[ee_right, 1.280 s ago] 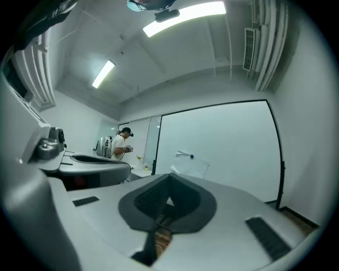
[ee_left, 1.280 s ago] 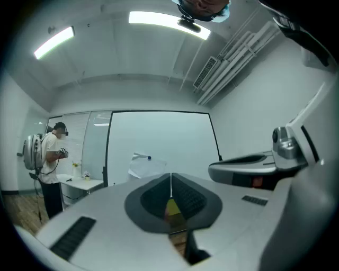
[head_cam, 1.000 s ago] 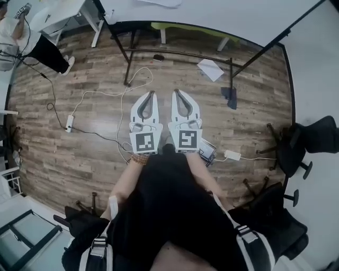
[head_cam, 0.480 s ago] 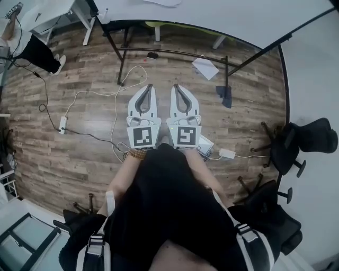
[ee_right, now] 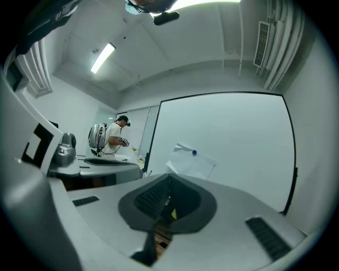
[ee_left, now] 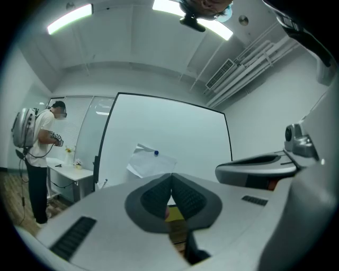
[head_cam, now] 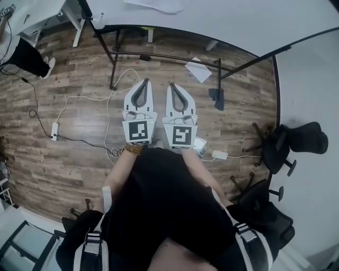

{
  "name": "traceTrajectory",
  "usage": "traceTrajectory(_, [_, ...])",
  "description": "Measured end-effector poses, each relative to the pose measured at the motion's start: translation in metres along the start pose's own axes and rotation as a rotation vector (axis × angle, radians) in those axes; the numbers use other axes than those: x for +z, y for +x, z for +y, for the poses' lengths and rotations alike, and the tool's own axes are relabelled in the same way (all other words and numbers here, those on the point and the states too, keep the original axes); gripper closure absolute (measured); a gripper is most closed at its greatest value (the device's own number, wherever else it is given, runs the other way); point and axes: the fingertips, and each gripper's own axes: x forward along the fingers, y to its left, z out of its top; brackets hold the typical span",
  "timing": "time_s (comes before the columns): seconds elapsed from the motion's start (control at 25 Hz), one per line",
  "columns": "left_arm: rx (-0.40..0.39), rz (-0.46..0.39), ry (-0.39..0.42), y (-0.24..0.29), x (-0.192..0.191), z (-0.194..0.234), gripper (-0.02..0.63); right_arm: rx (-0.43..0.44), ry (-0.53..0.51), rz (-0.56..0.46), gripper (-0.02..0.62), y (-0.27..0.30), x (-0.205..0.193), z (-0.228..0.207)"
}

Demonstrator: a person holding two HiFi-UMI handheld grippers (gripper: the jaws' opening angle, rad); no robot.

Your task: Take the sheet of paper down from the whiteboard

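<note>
A white sheet of paper (ee_left: pixel 150 162) hangs tilted on the whiteboard (ee_left: pixel 175 127), pinned by a blue magnet (ee_left: pixel 156 153). The same sheet (ee_right: pixel 191 162) and magnet (ee_right: pixel 194 152) show in the right gripper view, and the sheet's (head_cam: pixel 157 4) lower part shows at the head view's top edge. My left gripper (head_cam: pixel 143 81) and right gripper (head_cam: pixel 172 85) are held side by side, level, pointing at the board and still well short of it. Both are shut with nothing between the jaws: left gripper (ee_left: pixel 171 175), right gripper (ee_right: pixel 169 178).
The board's black stand (head_cam: pixel 159 54) crosses the wooden floor ahead. A loose paper (head_cam: pixel 198 69) lies beside it. Cables and a power strip (head_cam: pixel 54 130) trail at left, office chairs (head_cam: pixel 288 143) stand at right. A person (ee_left: pixel 38 153) works at a table at left.
Both grippers have moved forward together toward the whiteboard. The stand and the sheet now lie closer. The jaws have stayed shut.
</note>
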Motion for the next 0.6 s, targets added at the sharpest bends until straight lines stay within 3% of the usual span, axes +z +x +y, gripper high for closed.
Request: traceTrajectory(0.6, [-0.105,-0.061,-0.067,0.08,0.008,0.07,0.598,-0.146,-0.048,0.015,0.595,0.097,0.012,-0.009])
